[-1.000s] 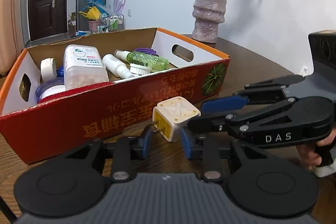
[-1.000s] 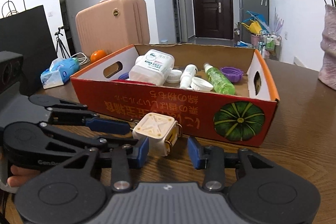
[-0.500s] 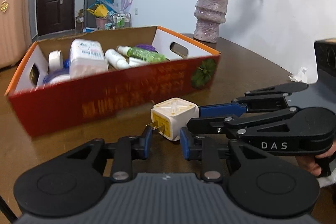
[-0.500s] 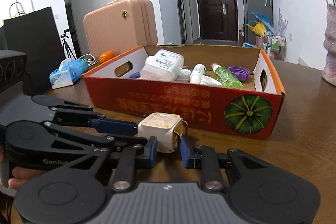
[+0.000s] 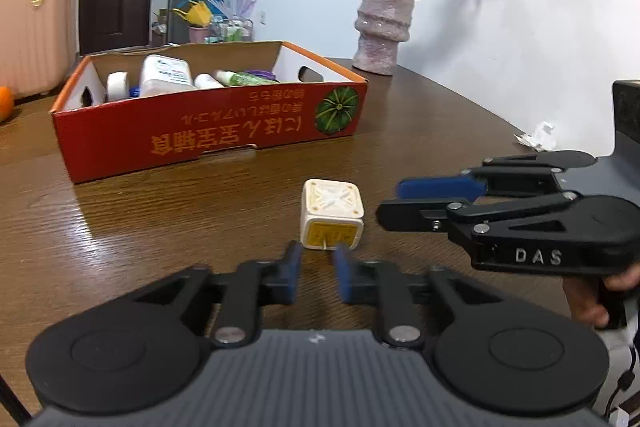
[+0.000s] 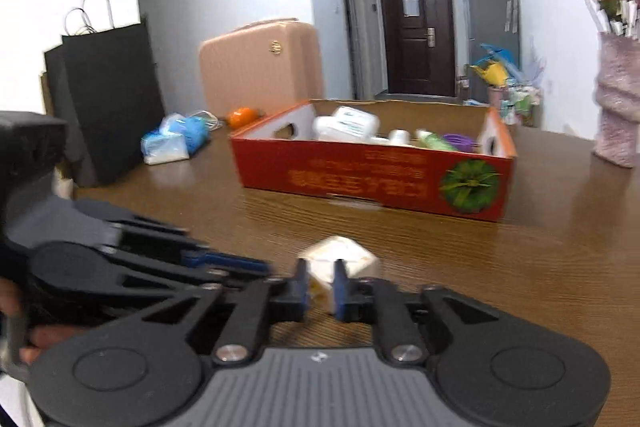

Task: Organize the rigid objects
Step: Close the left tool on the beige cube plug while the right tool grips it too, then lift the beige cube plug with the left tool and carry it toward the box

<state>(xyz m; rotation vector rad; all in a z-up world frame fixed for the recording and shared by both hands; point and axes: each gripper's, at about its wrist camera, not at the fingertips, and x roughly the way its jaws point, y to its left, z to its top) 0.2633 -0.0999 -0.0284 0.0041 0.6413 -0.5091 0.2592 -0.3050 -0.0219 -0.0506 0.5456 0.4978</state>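
A cream cube plug adapter stands on the brown table, its yellow pronged face turned to my left gripper. That gripper's jaws are opening; the blue pads sit just short of the cube and press on nothing. My right gripper hangs to the right of the cube, clear of it, its jaws also opening with nothing gripped. Further back is the red cardboard box holding a white bottle, a green bottle and a tape roll.
A pink vase of dried roses stands behind the box on the right. A crumpled paper scrap lies near the wall. A black paper bag, a tissue pack and an orange sit on the table's left side.
Both grippers have drawn back from the box, which now looks farther off. The cube, earlier between the right gripper's fingers at the box wall, now stands free on the table.
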